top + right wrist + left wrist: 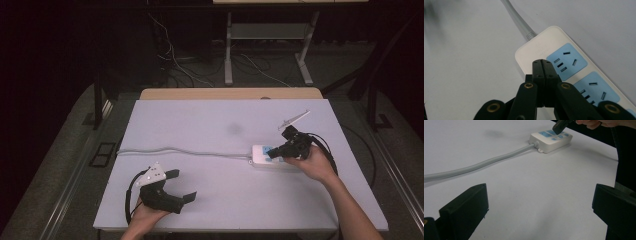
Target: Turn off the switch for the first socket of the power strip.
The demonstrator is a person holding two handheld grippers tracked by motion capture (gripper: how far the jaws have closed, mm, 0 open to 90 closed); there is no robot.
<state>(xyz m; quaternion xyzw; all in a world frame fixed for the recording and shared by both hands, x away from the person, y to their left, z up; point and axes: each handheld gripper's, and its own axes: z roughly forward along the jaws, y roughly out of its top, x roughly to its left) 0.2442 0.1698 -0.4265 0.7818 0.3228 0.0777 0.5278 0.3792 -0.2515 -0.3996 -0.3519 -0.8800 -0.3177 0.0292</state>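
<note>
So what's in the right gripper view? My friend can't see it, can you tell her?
Two black tongs, pressed shut together with nothing between them, point down at the end of a white power strip with light blue sockets. The strip lies on a pale table, and its grey cable runs off toward the top of the picture.

Dark lab: white table (210, 125), loose floor cables (175, 65), equipment stand (270, 45).

Your bench (225, 125) is evenly lit from above and reads pale and bright, while the room behind it falls nearly black. You get soft shadows only: a faint smudge mid-bench and a thin one beneath the power strip (550, 141). In your right gripper view the upper left corner blurs, and the near black fingers (541, 72) look slightly soft. No glare anywhere.
</note>
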